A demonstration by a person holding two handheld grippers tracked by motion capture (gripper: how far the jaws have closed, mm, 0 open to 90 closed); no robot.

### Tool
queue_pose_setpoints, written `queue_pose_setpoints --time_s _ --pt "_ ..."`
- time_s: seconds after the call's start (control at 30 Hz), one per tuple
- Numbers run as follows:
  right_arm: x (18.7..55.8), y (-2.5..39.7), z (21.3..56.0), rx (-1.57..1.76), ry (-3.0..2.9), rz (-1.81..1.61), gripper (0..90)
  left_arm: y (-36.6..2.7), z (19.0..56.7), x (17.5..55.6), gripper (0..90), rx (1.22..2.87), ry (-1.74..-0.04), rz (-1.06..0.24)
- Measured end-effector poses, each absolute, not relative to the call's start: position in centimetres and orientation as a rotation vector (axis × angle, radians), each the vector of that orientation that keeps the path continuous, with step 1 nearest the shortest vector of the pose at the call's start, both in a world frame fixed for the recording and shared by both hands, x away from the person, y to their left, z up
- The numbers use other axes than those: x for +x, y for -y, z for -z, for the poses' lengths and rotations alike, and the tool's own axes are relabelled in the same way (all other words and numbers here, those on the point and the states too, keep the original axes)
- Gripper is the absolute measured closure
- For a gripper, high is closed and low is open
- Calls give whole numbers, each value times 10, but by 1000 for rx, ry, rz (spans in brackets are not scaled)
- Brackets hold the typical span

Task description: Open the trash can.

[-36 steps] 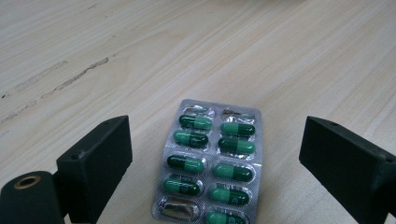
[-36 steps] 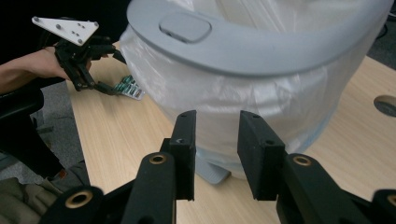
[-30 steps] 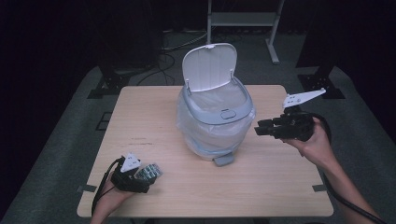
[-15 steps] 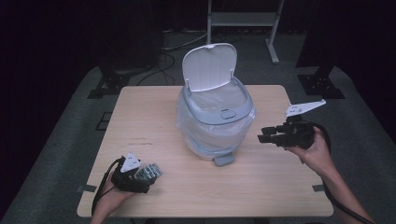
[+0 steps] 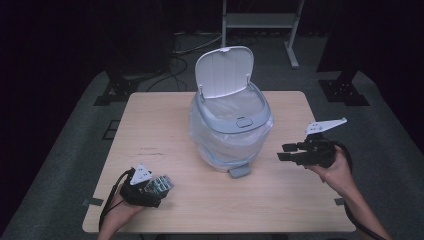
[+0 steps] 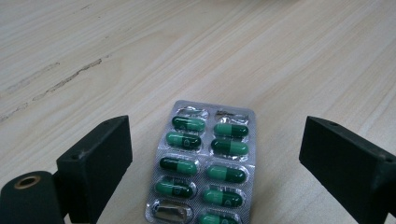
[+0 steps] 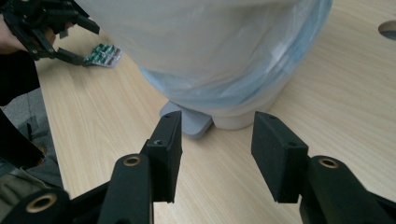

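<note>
Step in hand: the left gripper [image 5: 162, 185] is lined up on a blister pack of green capsules [image 6: 205, 165] that lies flat on the table [image 5: 165, 130]; this looks like the start of a pick-up, with the open bin as the likely goal.
Left fingers: spread wide, one jaw on each side of the pack, neither touching it in the left gripper view.
Pill pack: near the front left corner of the table, well apart from the bin; one pocket at its near end looks empty.
Right gripper [image 5: 284, 152]: held above the table to the right of the bin, jaws partly open with nothing between them, pointing at the bin's base.
Bin [image 5: 231, 135]: stands mid-table, lined with a clear plastic bag, lid [image 5: 223, 71] hinged up and back; a grey pedal [image 5: 239, 171] sticks out at its front foot.
Next move, as I judge it: the left jaws need to come down and close across the pack's long edges; the pack is thin and flat, so they may slide over the foil unless one jaw gets under an edge.
Surface: pale wood-grain tabletop with a faint dark scratch [image 6: 60, 81] beyond the pack.
Room: dark, grey carpet underfoot, a metal stand [image 5: 260, 20] and cables [image 5: 185, 47] behind the table.
</note>
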State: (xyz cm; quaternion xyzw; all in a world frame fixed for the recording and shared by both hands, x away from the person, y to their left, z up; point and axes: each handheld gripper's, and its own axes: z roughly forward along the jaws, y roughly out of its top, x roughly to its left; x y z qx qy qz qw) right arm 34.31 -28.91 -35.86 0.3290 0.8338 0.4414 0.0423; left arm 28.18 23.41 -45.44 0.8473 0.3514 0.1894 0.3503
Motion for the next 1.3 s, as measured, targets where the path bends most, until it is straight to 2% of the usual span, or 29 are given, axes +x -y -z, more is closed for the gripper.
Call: queue_pose_setpoints --time_s 0.8,1.3 --pt "333 300 408 1054 -2555 -1337 486 -229 459 284 87 2237 -879 -472" --pt "326 298 426 1041 -2574 -1327 456 -229 464 289 89 2269 -857 -475"
